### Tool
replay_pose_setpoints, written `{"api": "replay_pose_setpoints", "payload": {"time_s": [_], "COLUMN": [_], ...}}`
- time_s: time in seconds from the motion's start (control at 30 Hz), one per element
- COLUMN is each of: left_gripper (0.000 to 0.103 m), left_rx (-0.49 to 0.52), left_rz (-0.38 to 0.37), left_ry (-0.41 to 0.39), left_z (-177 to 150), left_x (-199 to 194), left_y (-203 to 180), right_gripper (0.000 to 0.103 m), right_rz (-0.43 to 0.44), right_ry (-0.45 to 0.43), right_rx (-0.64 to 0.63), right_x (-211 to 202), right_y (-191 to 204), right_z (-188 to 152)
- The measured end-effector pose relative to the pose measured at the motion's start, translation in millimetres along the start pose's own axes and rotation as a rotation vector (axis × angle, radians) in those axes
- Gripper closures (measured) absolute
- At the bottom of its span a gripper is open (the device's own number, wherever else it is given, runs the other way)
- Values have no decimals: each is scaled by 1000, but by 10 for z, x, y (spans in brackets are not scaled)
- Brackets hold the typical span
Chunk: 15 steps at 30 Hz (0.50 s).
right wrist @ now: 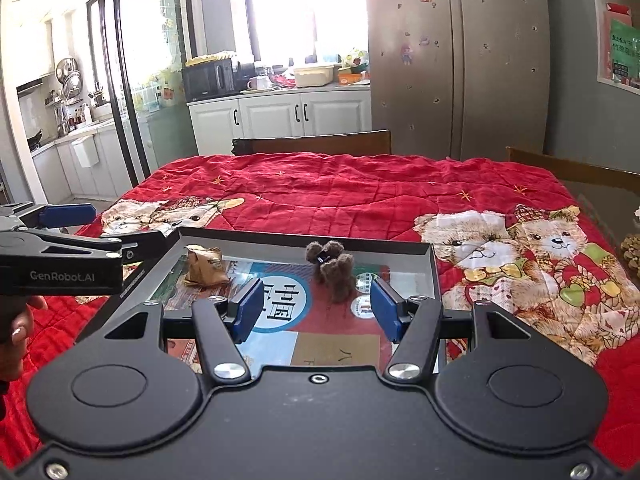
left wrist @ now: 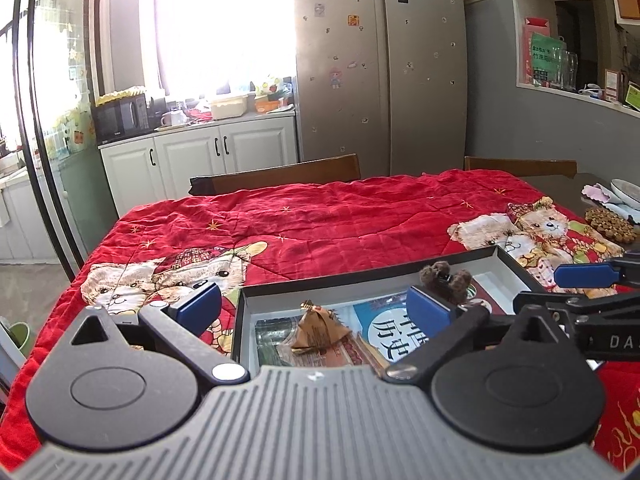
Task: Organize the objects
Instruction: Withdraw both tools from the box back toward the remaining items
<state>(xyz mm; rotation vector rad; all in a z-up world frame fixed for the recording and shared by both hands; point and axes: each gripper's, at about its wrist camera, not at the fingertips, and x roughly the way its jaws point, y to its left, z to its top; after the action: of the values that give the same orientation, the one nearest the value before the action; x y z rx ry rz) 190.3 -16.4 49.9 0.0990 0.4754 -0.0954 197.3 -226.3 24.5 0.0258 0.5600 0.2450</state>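
Note:
A black shallow box [right wrist: 434, 264] lies on the red bear-print quilt [right wrist: 320, 192]. Inside it lie a brown pyramid-shaped wrapped packet [right wrist: 204, 268] and a brown fuzzy hair clip [right wrist: 332, 270] on printed cards. My right gripper [right wrist: 316, 310] is open and empty just in front of the hair clip, above the box. My left gripper [left wrist: 312, 306] is open and empty over the box [left wrist: 244, 320], with the packet [left wrist: 320, 330] between its fingers and the hair clip [left wrist: 446, 278] behind its right finger. Each gripper shows at the edge of the other's view.
Two wooden chairs [left wrist: 280, 176] stand behind the table. A beaded trivet [left wrist: 610, 226] and dishes [left wrist: 626, 196] lie at the table's right end. Kitchen cabinets [left wrist: 192, 156] and a fridge [left wrist: 380, 64] stand beyond.

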Motion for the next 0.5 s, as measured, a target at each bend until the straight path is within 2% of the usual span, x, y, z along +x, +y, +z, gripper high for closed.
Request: {"api": "replay_pose_setpoints", "payload": {"time_s": [0.5], "left_gripper": [0], "left_rx": [48], "left_rz": [-29], "left_ry": [-25], "left_z": [-155], "left_x": [-421], "left_y": [-48], "right_gripper": [46], "right_rz": [13], "right_ry": [2], "right_rx": [-5], "right_x": [-382], "right_y": [-10], "right_z": [-232]}}
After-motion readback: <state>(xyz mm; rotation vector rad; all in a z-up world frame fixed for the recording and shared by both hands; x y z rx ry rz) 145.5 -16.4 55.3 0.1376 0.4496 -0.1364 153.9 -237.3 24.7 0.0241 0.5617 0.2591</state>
